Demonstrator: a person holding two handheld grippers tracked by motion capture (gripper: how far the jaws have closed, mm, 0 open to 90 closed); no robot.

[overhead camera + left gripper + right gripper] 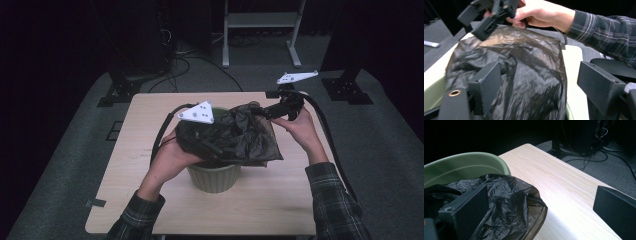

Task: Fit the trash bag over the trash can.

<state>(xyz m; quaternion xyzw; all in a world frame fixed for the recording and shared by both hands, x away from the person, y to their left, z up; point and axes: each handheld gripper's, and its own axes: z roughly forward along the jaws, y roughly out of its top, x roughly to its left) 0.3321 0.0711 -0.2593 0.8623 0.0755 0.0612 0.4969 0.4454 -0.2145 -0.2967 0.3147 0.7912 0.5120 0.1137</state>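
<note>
Left gripper [207,145], nearest the person, sits low over the near-left rim of the green bin [214,179], its jaws spread with black bag film lying between them; the pads are not seen pressing on it. Its grey three-cornered plate [198,113] tilts up toward the camera in the high view. Bearing it, the left hand [170,157] comes in palm-down, wrist bent inward toward the bin, the plaid sleeve [137,215] at the table's near edge.

Black bin bag [235,135] drapes crumpled over the bin's mouth and spills past the right rim onto the wooden table [280,200]. Seen along the left gripper's jaws, the film [524,75] rises in a loose mound.

Farther off, the right hand [299,125] is raised over the bag's far-right corner, fingers wrapped round the right gripper [260,111], which points left toward the bag's top edge. In the right gripper view its jaws stand well apart, the bag [506,205] beside the left jaw, bare tabletop [564,185] between them.

Beyond lie grey floor and loose cables [185,65].
</note>
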